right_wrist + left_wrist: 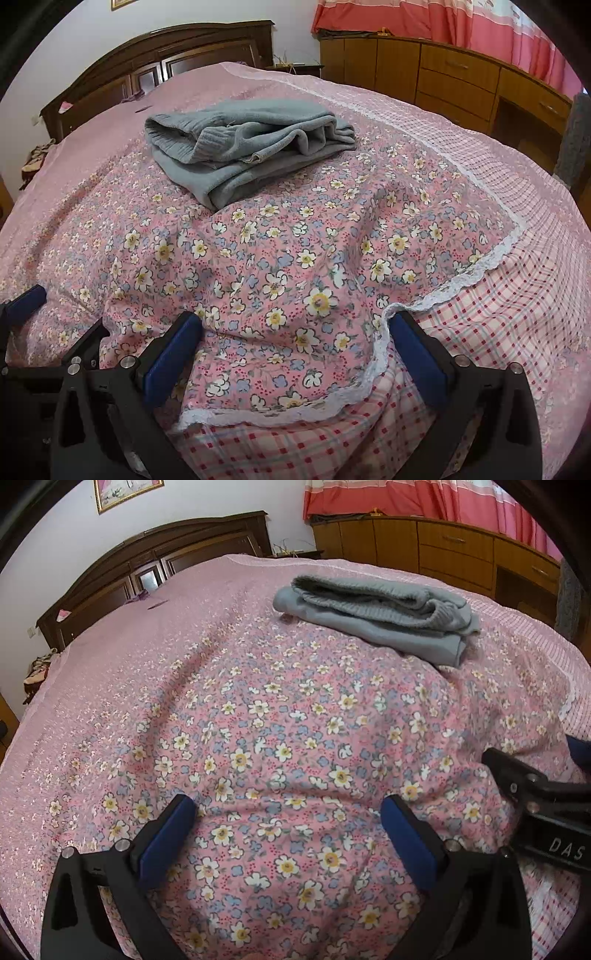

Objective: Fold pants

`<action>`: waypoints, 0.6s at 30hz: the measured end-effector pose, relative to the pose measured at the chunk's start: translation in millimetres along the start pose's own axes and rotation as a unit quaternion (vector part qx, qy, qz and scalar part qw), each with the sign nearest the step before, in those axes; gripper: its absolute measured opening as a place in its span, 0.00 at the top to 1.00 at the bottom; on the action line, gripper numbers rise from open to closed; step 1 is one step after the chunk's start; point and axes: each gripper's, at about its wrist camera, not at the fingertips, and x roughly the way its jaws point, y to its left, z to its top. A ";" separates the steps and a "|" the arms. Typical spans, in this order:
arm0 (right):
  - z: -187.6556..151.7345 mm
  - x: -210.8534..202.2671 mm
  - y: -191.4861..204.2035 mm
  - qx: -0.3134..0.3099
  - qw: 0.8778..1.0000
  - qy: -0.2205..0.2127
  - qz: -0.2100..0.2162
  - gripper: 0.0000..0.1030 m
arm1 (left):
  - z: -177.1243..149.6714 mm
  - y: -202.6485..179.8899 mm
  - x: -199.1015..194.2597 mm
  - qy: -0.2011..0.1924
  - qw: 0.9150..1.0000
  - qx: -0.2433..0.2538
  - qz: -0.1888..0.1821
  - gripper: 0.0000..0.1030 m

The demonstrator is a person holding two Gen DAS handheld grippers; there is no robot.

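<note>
Grey pants [376,620] lie folded in a thick bundle on the pink floral bedspread [258,709], far ahead and to the right in the left wrist view. In the right wrist view the pants [243,147] lie ahead and left of centre. My left gripper [288,805] is open wide over the bedspread, with only the floral cloth showing between its blue pads. My right gripper [295,321] is open just as wide, near the cover's lace edge. Both grippers are well short of the pants. Each shows at the edge of the other's view: right [535,794], left [26,299].
The floral cover ends in a white lace edge [491,266], with a checked sheet [517,332] beyond it on the right. A dark wooden headboard [155,554] stands at the far end of the bed. Wooden cabinets [454,77] and a pink curtain [443,18] line the far right.
</note>
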 end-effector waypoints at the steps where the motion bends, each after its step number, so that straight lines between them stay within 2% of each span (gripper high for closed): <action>1: -0.5 -0.6 -0.7 0.001 1.000 -0.001 0.001 0.00 | 0.5 1.1 0.5 0.001 1.000 0.000 -0.001 0.00; 18: -2.4 -4.6 -4.6 0.007 1.000 -0.006 0.007 0.00 | 7.9 19.9 7.8 0.014 0.999 -0.008 -0.028 0.00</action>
